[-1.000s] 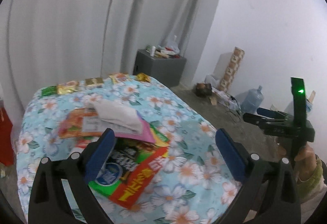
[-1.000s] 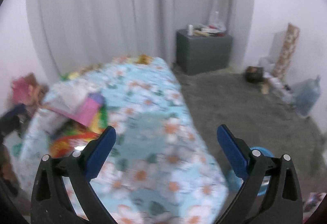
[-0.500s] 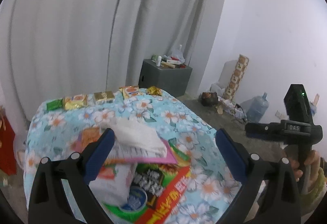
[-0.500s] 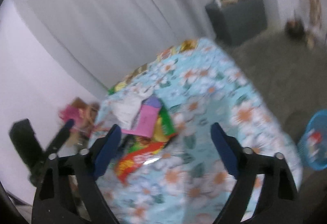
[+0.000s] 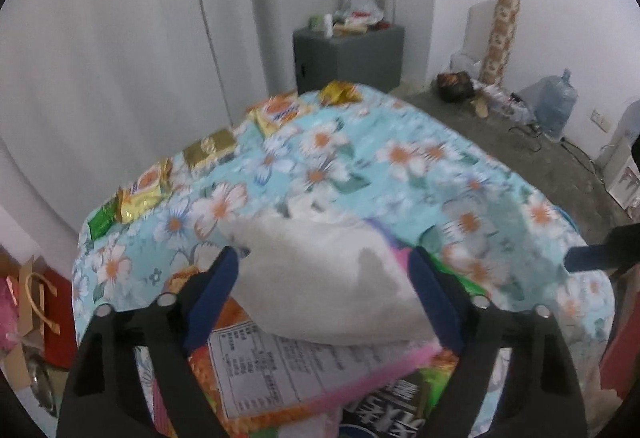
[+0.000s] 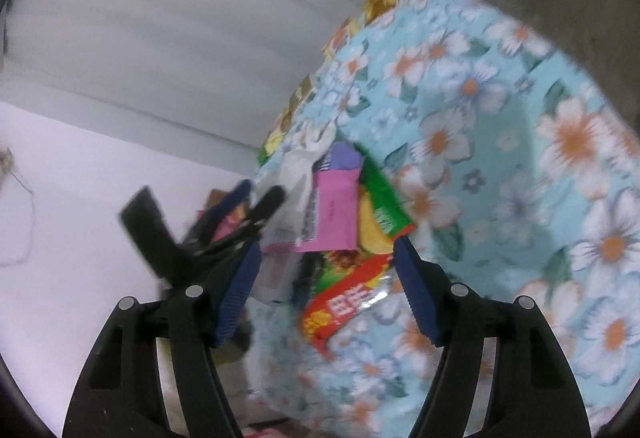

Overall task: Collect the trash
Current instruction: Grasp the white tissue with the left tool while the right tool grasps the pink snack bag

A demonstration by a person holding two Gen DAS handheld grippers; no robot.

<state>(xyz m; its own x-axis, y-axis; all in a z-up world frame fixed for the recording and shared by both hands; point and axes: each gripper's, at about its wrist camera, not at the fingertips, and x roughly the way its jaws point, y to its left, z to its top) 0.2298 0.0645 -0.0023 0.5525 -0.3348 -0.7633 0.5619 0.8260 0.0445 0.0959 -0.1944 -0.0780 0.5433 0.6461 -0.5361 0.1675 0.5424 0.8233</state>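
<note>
Right now my left tool (image 5: 324,290) hangs over the pile of wrappers (image 5: 288,366) at the near end of the worktop (image 5: 400,166), jaws closing around a crumpled white bag (image 5: 320,278); whether the pads press on it yet I cannot tell through the blur. Under the bag lie a pink sheet (image 5: 360,378) and an orange packet with a printed label (image 5: 256,370).

My right wrist view is rolled steeply and shows what the left cannot: the left tool (image 6: 256,198) from the side, and a red and silver wrapper (image 6: 344,302) sitting between the right tool's (image 6: 328,286) closing jaws, not touched as far as I can see. A green packet (image 6: 384,206) lies just beyond it.

Farther out, only the left view gives me the row of small gold and green snack packets (image 5: 208,150) along the far edge of the flowered cloth. Behind it stand a grey cabinet (image 5: 348,54) with clutter on top, a water jug (image 5: 554,104) and a patterned roll (image 5: 500,38) against the wall.
</note>
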